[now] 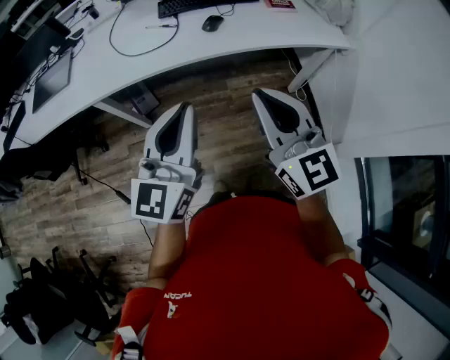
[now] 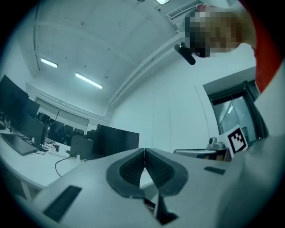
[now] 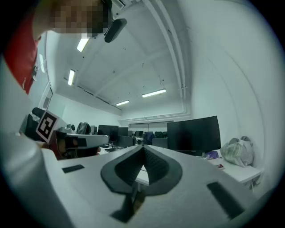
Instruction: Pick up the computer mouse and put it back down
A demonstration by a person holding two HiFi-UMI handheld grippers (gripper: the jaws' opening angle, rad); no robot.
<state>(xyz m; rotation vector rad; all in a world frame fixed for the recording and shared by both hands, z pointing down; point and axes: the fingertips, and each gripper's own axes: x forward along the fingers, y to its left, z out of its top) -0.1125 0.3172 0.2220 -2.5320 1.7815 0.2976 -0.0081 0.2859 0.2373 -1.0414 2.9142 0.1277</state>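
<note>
The black computer mouse [image 1: 212,23] lies on the white curved desk [image 1: 232,42], just right of a black keyboard [image 1: 197,5]. In the head view both grippers hover over the wooden floor, short of the desk's front edge and well away from the mouse. My left gripper [image 1: 184,109] is shut, its dark pads meeting with nothing between them [image 2: 144,151]. The right gripper [image 1: 261,95] is also shut and holds nothing [image 3: 142,147]. Neither gripper view shows the mouse.
A black cable [image 1: 140,46] loops over the desk left of the mouse. A dark tablet [image 1: 50,77] lies at the desk's left end, and a white bag [image 3: 238,151] at its right end. Monitors [image 3: 193,133] stand behind. Black chairs [image 1: 49,302] crowd the lower left; a white wall [image 1: 394,84] closes the right.
</note>
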